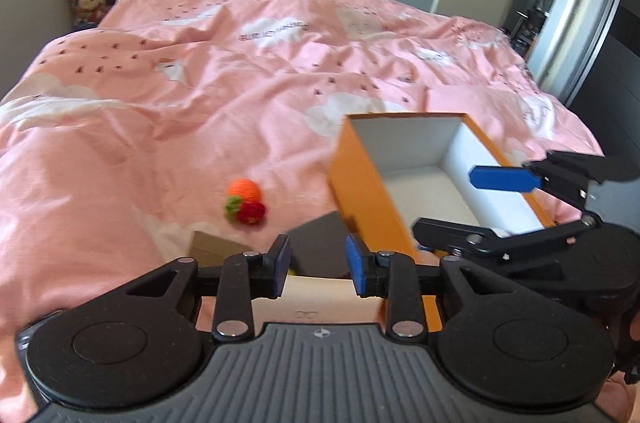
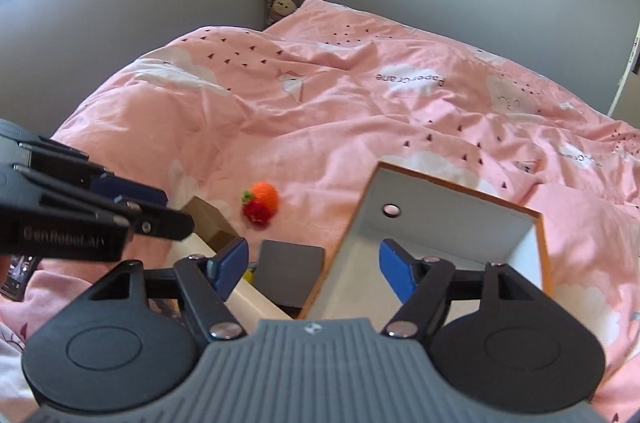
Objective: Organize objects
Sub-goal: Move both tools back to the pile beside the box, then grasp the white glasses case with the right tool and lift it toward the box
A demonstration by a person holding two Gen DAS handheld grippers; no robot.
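Both grippers are hanging over the bed [image 1: 160, 95], left gripper [image 1: 318, 265] fingers slightly apart, right gripper [image 2: 312, 269] fingers wide, both empty; the crocheted fruit [image 1: 245, 201] at eleven o'clock is probably next; approach slowly toward the orange box [image 1: 360, 183].

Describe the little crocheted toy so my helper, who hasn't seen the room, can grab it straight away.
Start at the bed with the pink duvet, then find the open orange box near its foot. On the bare cover beside the box lies the crocheted toy. It is the only soft, round thing there: an orange ball with a red and green bit, unlike the flat, boxy items nearby.
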